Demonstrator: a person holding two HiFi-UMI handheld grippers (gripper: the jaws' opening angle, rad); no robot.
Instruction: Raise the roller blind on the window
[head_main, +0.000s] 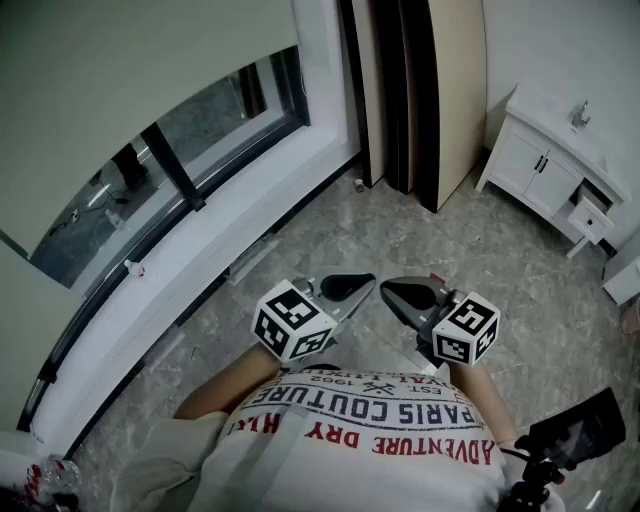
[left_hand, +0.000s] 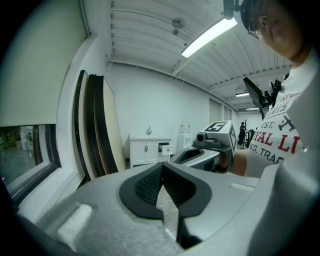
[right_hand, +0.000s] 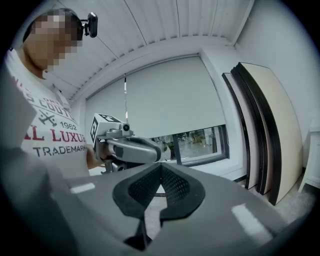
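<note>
While the person stands on the gray floor, the big pale roller blind fills the upper left of the head view. It hangs low over the window, so only a strip of glass shows under it. Beside the window, at the top middle, tall flat boards lean on the wall, some dark and one cream. A white cabinet stands at the upper right with one small drawer pulled out. At the bottom middle is the person's white shirt with red and dark letters. A black device on a stand sits in the lower right corner. Just above the shirt, the left gripper and the right gripper point toward each other, tips close together. Both are well apart from the blind. Each one's jaws are pressed together with nothing between them. Each gripper carries a cube with black and white squares.
</note>
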